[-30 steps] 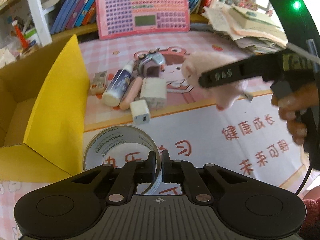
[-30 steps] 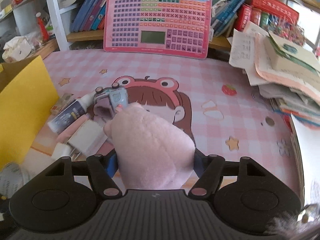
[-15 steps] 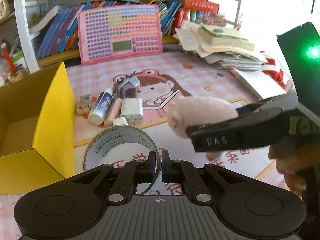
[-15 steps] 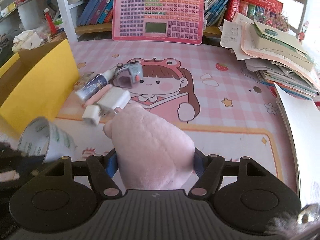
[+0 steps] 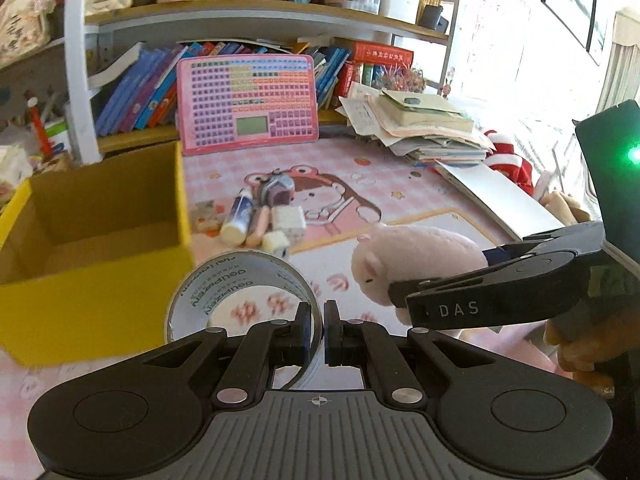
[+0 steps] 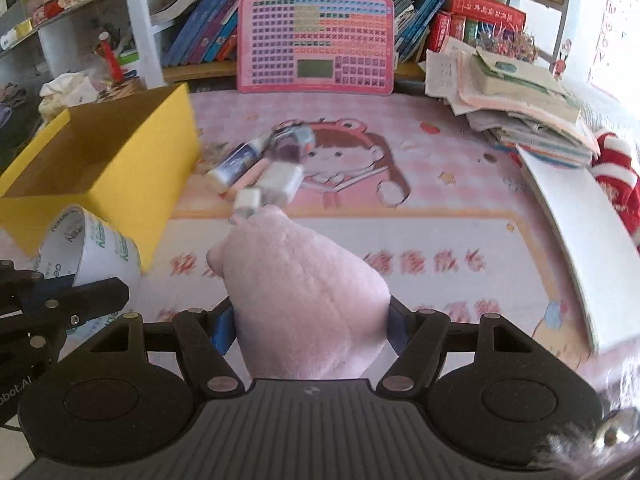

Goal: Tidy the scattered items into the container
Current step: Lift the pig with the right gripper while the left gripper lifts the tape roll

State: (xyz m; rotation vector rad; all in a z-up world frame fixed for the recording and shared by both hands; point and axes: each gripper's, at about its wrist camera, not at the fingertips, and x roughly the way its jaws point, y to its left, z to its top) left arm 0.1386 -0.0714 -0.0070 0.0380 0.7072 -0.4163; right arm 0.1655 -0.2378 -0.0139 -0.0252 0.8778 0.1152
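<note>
Right wrist: plush toy [image 6: 304, 300] hiding desk mat [image 6: 460, 208].

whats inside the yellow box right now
The yellow box shows only bare brown cardboard on its floor and inner walls; no items are visible. Its near front corner is hidden by the front wall.

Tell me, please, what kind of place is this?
Probably a child's study desk at home: a shelf of books behind, a pink learning keyboard toy leaning against it, and a cartoon desk mat with a girl's face and Chinese writing.
</note>
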